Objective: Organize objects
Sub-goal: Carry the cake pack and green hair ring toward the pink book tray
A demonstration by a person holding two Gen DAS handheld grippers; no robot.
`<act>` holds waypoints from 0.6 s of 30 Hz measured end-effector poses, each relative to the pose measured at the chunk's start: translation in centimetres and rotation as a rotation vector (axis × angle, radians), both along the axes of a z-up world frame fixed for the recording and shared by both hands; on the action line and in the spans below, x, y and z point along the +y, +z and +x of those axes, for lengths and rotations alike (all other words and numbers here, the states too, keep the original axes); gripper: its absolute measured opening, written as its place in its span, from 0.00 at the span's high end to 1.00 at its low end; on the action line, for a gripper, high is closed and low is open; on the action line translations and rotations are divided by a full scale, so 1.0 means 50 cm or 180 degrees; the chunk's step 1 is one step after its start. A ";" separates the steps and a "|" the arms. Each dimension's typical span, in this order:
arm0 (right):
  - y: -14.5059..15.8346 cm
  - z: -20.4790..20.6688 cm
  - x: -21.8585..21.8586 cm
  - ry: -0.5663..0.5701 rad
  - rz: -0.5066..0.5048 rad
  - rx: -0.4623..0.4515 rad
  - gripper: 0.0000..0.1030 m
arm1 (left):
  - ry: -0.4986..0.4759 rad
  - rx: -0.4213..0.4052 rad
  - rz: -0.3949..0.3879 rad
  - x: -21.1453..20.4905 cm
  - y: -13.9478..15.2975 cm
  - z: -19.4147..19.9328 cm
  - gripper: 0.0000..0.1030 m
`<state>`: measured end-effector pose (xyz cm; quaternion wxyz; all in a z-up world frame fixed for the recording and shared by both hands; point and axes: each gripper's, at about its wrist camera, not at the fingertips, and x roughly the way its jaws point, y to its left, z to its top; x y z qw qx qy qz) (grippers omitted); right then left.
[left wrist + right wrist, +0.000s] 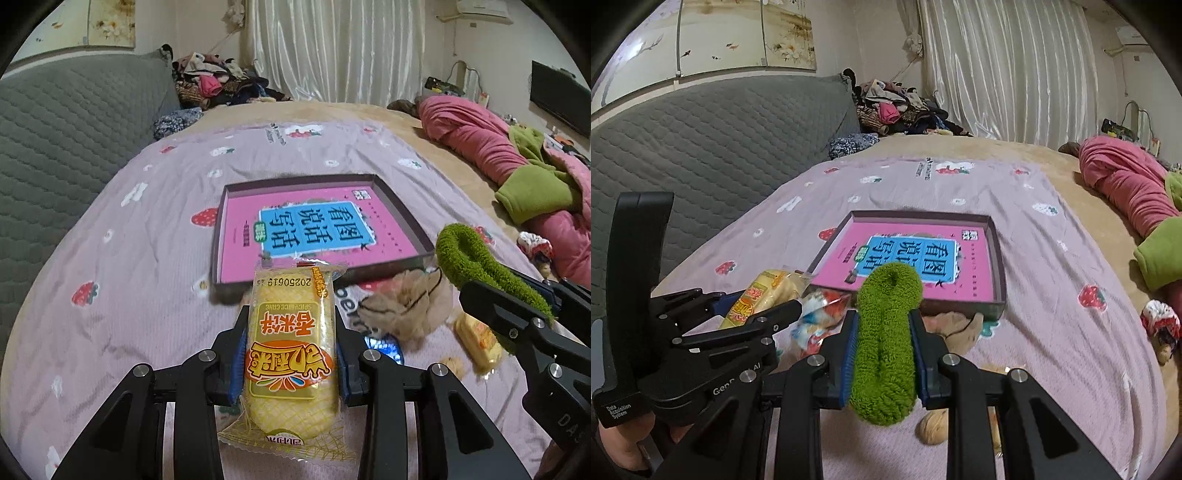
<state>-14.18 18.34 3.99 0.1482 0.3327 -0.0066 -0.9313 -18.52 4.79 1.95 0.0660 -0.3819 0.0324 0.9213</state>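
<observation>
Counted: two yellow snack packets [291,354] [478,341], one green sock [886,339], one tray [402,218], one pink book [295,232], two walnuts [932,424] [455,363].

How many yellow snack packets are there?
2. One rice cake packet is clamped in the left tool; another yellow packet lies on the blanket beneath the right tool. More may be hidden.

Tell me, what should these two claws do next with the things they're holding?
Probably carry both forward and set them in the box. The left claw grips a rice cake packet, the right claw a green fuzzy item, both short of it.
</observation>
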 end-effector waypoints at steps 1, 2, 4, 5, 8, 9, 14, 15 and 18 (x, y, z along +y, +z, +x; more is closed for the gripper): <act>0.003 -0.004 0.002 -0.0004 -0.0004 0.0007 0.74 | 0.0008 0.0022 0.0017 0.000 0.006 -0.005 0.62; 0.006 -0.008 0.004 -0.0012 -0.0008 0.0017 0.74 | 0.0014 0.0030 0.0023 0.000 0.009 -0.009 0.62; 0.012 -0.018 0.009 -0.0037 -0.0011 0.0028 0.74 | 0.0018 0.0035 0.0036 0.001 0.015 -0.017 0.62; 0.015 -0.021 0.012 -0.0043 -0.0020 0.0035 0.74 | 0.0018 0.0037 0.0037 0.001 0.016 -0.020 0.62; 0.023 -0.029 0.016 -0.0055 -0.0023 0.0066 0.74 | 0.0025 0.0063 0.0011 0.003 0.023 -0.029 0.62; 0.025 -0.032 0.017 -0.0060 -0.0020 0.0069 0.74 | 0.0029 0.0065 0.0002 0.003 0.024 -0.032 0.62; 0.034 -0.051 0.020 -0.0044 -0.0052 0.0077 0.74 | 0.0031 0.0083 -0.0016 0.009 0.031 -0.050 0.62; 0.037 -0.057 0.019 -0.0030 -0.0061 0.0081 0.74 | 0.0033 0.0088 -0.0015 0.010 0.032 -0.055 0.62; 0.044 -0.076 0.012 -0.0009 -0.0005 0.0115 0.74 | 0.0043 0.0099 -0.0029 0.012 0.037 -0.076 0.62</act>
